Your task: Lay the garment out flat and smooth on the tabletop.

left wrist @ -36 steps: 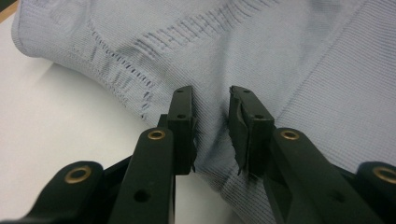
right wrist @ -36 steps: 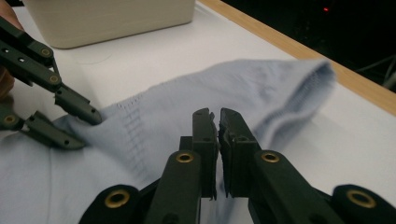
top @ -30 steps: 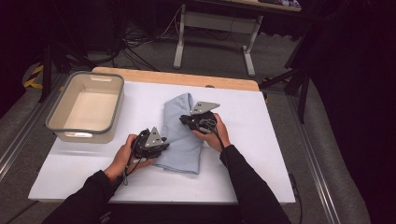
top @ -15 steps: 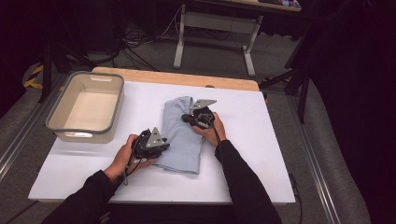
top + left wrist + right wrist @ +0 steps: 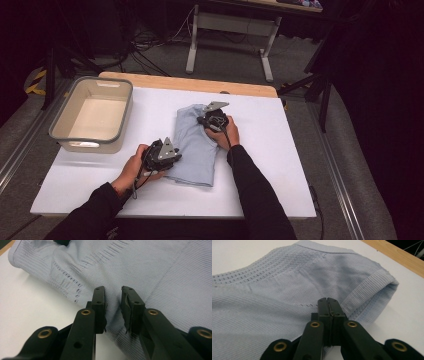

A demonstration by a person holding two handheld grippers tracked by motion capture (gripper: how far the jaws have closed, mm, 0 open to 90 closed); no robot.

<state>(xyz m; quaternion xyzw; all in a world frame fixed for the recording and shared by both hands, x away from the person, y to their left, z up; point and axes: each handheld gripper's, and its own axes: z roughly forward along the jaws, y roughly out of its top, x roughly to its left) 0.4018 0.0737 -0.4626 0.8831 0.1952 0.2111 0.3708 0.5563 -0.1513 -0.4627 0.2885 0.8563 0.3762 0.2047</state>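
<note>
A light blue knit sweater [image 5: 196, 145] lies folded in the middle of the white table. My left gripper [image 5: 175, 159] is at the sweater's near left edge. In the left gripper view its jaws [image 5: 112, 293] pinch a raised ridge of the knit [image 5: 162, 272] between the pads. My right gripper [image 5: 203, 120] rests on the sweater's far end, by the ribbed hem. In the right gripper view its jaws [image 5: 328, 301] are shut flush together, with the tips on the cloth [image 5: 274, 290] and nothing visible between them.
A beige plastic bin [image 5: 65, 112] stands at the left of the table. A wooden strip [image 5: 190, 82] runs along the white table's [image 5: 290, 150] far edge. Beyond it are a metal stand and cables on the floor.
My right gripper has shifted a little toward the sweater's far end and sunk onto it. The left gripper has kept still on the near edge.
</note>
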